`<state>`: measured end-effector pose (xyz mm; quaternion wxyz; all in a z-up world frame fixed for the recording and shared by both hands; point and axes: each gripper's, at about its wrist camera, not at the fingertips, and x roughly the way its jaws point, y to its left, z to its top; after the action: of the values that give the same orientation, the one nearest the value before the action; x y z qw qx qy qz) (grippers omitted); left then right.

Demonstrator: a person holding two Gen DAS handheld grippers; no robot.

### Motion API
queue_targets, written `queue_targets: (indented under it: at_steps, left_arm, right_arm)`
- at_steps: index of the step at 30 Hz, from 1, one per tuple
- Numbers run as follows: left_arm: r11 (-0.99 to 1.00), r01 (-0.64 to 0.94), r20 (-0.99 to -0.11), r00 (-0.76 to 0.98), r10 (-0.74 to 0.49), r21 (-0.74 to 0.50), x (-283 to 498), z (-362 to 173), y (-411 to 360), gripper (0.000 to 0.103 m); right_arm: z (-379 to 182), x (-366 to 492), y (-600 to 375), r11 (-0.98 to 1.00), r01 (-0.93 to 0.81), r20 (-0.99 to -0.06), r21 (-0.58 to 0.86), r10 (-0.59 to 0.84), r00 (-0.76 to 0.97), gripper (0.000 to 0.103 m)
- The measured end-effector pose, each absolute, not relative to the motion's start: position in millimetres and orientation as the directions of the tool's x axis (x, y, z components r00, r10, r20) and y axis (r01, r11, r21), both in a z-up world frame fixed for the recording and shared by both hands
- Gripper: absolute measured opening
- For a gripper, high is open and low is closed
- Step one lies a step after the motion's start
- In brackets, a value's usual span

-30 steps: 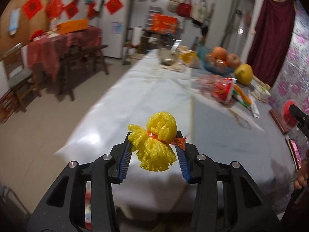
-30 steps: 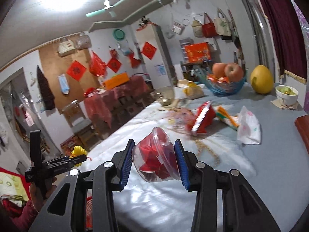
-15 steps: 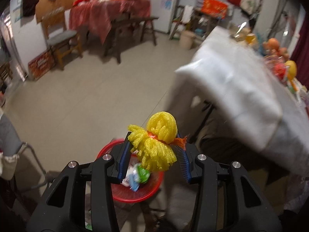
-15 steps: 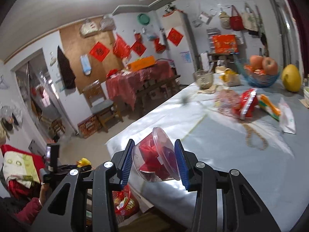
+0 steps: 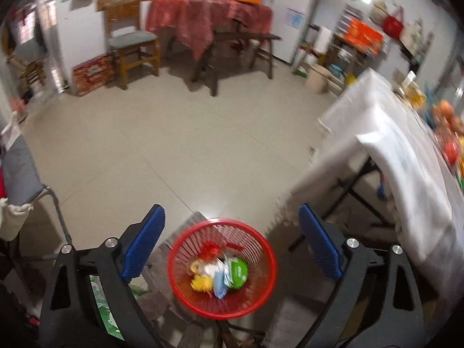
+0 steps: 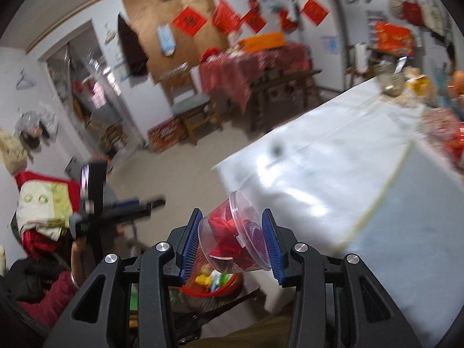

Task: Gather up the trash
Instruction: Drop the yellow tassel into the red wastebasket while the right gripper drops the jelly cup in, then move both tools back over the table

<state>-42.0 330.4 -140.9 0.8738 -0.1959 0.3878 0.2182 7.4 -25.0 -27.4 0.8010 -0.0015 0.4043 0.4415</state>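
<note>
My left gripper is open and empty, held above a red mesh basket on the floor. The yellow foam net lies in the basket among other wrappers. My right gripper is shut on a clear plastic cup stuffed with red wrappers, tilted on its side. It hangs above the same red basket, partly hidden behind the cup. The left gripper also shows in the right wrist view at the left.
A table with a white cloth stands at the right, with fruit and packets at its far end. A grey chair is at the left. A wooden chair and a red-clothed table stand across the tiled floor.
My left gripper opened and the yellow foam net dropped into the red basket. My right gripper swung left off the table toward the basket, still holding the cup.
</note>
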Motion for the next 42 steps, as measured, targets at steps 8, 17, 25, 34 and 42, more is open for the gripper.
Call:
queue_targets:
  at_steps: [8, 17, 25, 34, 42]
  left_arm:
    - [0.743, -0.643, -0.739, 0.59, 0.325, -0.187, -65, -124, 374, 0.092]
    - [0.737, -0.638, -0.721, 0.617, 0.315, -0.224, -75, -112, 379, 0.094]
    - [0.788, -0.587, -0.722, 0.625, 0.296, -0.185, -63, -109, 344, 0.094]
    - [0.862, -0.487, -0.719, 0.649, 0.249, -0.142, -44, -106, 293, 0.095]
    - [0.928, -0.358, -0.72, 0.67, 0.178, -0.105, 0, -96, 232, 0.096]
  right_arm:
    - [-53, -14, 77, 0.431, -0.804, -0.673, 0.41, 0.738, 0.053, 0.058]
    - [-52, -7, 62, 0.508, -0.748, -0.662, 0.426, 0.739, 0.125, 0.07]
    - [-38, 8, 0, 0.596, -0.702, -0.635, 0.39, 0.726, 0.264, 0.074]
    - [-16, 34, -95, 0.727, -0.582, -0.576, 0.364, 0.667, 0.473, 0.082]
    - [-15, 59, -195, 0.86, -0.406, -0.55, 0.309, 0.51, 0.662, 0.092]
